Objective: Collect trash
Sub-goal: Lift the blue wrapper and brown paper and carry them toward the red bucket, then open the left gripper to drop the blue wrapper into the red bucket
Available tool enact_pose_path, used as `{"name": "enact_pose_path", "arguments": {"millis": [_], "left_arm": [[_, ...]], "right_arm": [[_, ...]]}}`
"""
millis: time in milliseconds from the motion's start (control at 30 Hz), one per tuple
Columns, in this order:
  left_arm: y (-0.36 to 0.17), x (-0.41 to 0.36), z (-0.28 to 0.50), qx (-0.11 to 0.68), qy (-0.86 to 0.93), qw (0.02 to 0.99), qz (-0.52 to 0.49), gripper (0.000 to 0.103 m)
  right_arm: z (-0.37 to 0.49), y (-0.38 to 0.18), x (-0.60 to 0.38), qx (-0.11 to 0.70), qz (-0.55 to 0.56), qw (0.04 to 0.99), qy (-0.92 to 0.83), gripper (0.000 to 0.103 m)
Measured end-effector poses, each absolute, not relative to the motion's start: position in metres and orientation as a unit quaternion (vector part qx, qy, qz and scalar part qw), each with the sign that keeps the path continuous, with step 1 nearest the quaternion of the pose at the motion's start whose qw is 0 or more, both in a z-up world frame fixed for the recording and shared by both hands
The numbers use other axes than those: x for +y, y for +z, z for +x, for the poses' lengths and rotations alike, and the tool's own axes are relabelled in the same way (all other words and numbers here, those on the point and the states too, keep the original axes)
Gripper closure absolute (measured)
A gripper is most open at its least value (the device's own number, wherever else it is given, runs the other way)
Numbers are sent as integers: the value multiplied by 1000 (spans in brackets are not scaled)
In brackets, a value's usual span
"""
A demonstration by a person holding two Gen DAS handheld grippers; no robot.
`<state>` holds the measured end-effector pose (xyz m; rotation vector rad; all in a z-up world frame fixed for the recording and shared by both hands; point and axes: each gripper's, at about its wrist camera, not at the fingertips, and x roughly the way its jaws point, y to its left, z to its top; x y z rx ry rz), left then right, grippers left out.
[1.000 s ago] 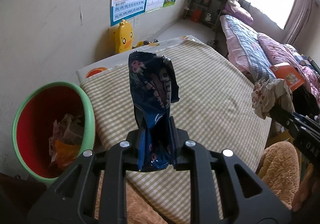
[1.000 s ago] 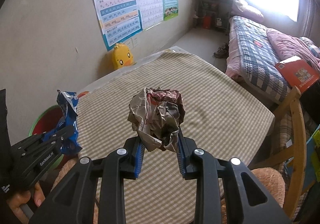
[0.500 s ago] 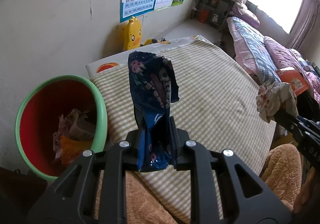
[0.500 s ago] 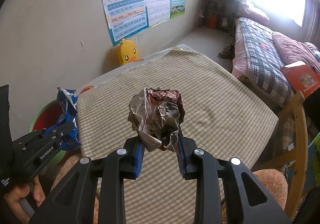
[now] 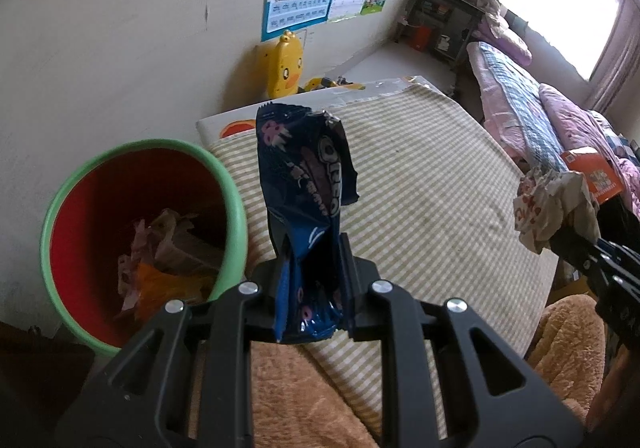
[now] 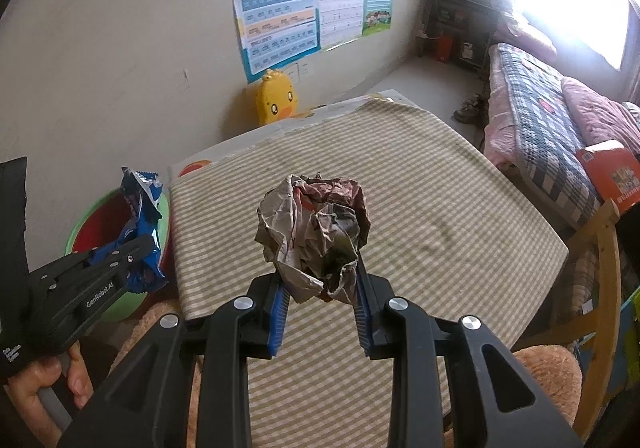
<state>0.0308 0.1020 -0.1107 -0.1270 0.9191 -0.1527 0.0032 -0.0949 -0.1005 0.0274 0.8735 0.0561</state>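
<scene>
My left gripper (image 5: 310, 280) is shut on a blue Oreo wrapper (image 5: 304, 183), held upright above the near left edge of the table, just right of the red bin with a green rim (image 5: 234, 199). The bin holds crumpled paper and an orange scrap. My right gripper (image 6: 320, 296) is shut on a crumpled paper ball (image 6: 314, 236), held above the near part of the checked tablecloth (image 6: 420, 207). The right wrist view also shows the left gripper (image 6: 136, 260) with the wrapper (image 6: 140, 203) over the bin (image 6: 80, 236). The paper ball shows in the left wrist view (image 5: 552, 203).
A yellow duck toy (image 6: 276, 103) stands against the wall beyond the table. A bed (image 6: 552, 115) runs along the right. A wooden chair (image 6: 600, 268) stands by the table's right edge. A brown plush blanket (image 5: 280, 400) lies below the grippers.
My left gripper with the wrapper has moved left, closer to the bin, which now looms larger. My right gripper still holds the paper ball, almost still.
</scene>
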Motion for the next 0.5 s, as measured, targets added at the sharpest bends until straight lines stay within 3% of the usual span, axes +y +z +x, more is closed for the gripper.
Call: {"name": "enact_pose_path", "arguments": {"millis": [500], "left_arm": [[-128, 183, 26, 450, 22, 890, -74, 84]], "right_arm": [[19, -106, -34, 432, -27, 897, 85, 77]]}}
